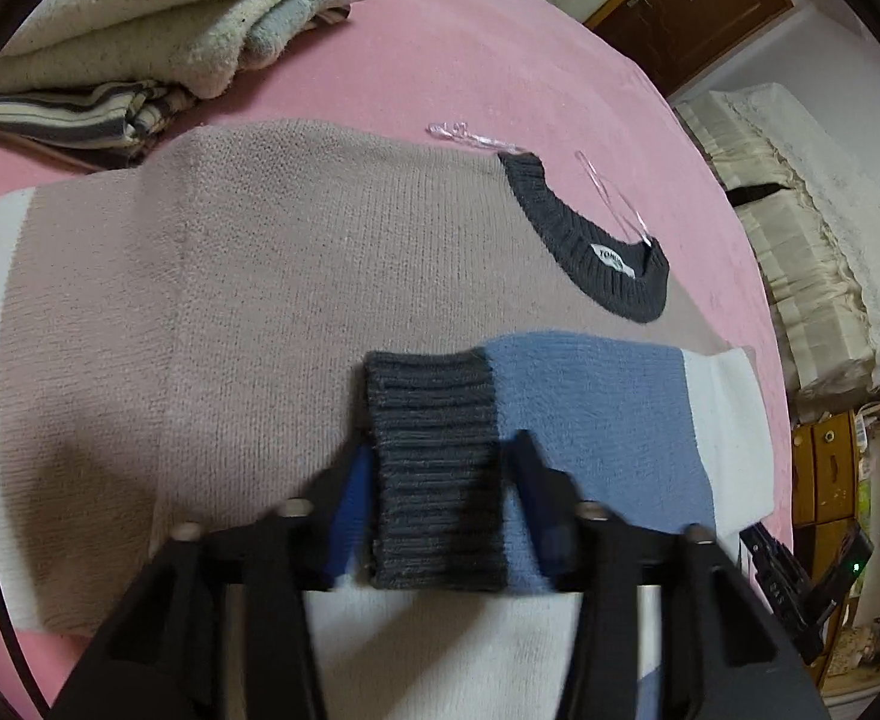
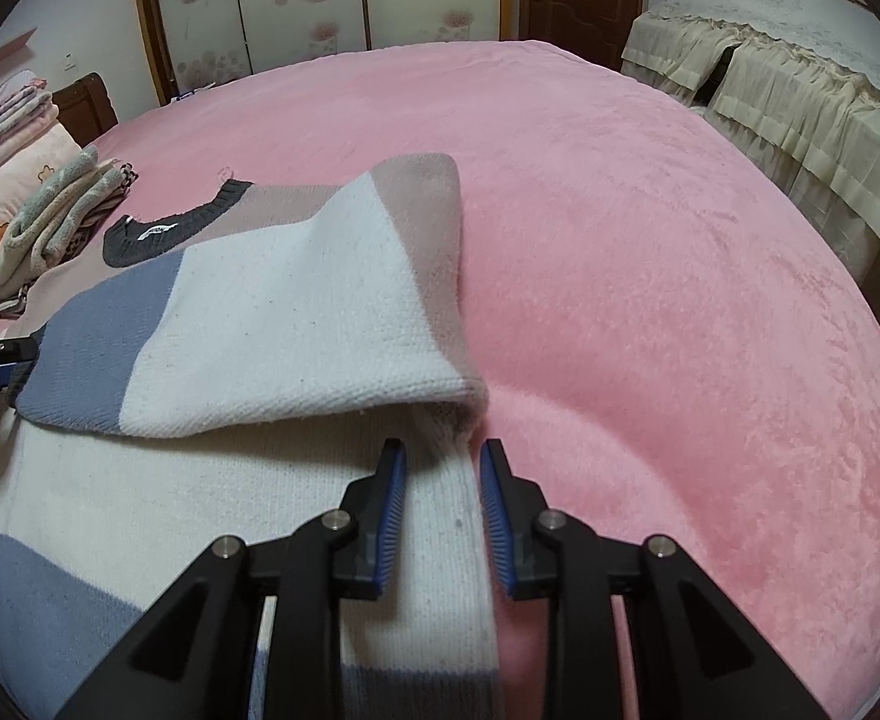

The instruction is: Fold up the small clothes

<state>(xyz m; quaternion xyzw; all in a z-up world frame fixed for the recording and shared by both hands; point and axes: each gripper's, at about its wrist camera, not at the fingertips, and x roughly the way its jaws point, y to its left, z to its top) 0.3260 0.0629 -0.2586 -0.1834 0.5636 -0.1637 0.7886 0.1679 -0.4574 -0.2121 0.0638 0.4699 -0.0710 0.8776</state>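
You work on a bed under a plush pink blanket (image 2: pixel 650 240). The taupe, white and blue knit sweater (image 1: pixel 260 276) lies across the lower left; a stack of folded cream towels (image 1: pixel 158 18) sits upper left.

My left wrist camera looks steeply down, close over the sweater (image 1: pixel 272 312); my right looks across the bed (image 2: pixel 650 252). Both share the sweater.

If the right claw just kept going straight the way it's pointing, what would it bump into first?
Most likely the sweater's white side edge, lying right between the right claw's fingers, then the folded-over sleeve just beyond; depth is hard to judge.
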